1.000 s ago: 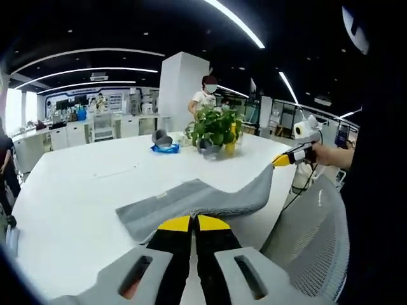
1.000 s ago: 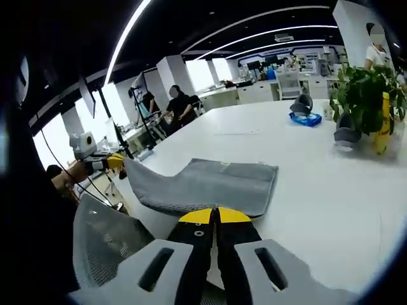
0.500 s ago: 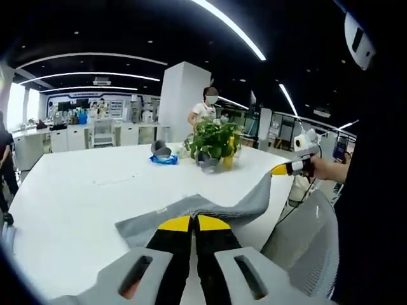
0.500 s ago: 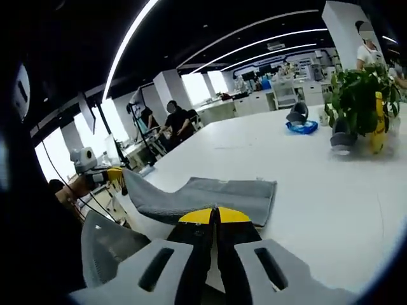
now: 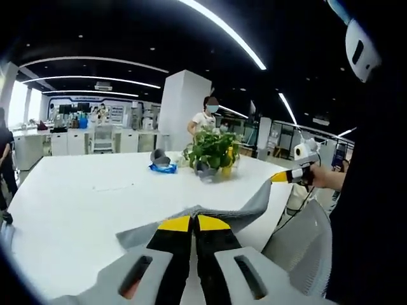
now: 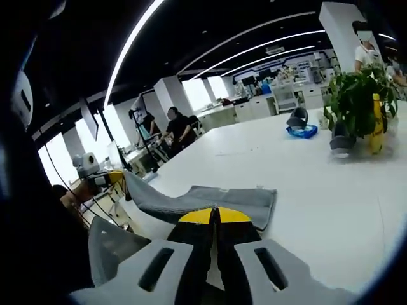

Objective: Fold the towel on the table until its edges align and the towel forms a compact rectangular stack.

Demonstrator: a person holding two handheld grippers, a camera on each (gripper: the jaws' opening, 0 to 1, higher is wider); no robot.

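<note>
My left gripper (image 5: 194,222) has its fingers pressed together on the near edge of the grey towel (image 5: 210,215), right at the yellow tips, and from there the cloth runs off to the right and up to my right gripper (image 5: 284,177), which pinches the other near corner off the table's edge. In the right gripper view it's the mirror picture: the right gripper (image 6: 215,216) is pinched shut on the towel (image 6: 216,200), and the cloth stretches away left to the left gripper (image 6: 116,177).

So the long axis runs hand to hand, the lifted edge hangs between my fingers, and the rest lies flat on the white table (image 5: 76,197) just ahead of both tips (far edge straight forward). Neither hand is nearer, I'd say; the fold goes forward, both together.

Beyond the towel there's a potted plant (image 5: 213,143) and a blue dish (image 5: 164,168). No readable writing anywhere.
</note>
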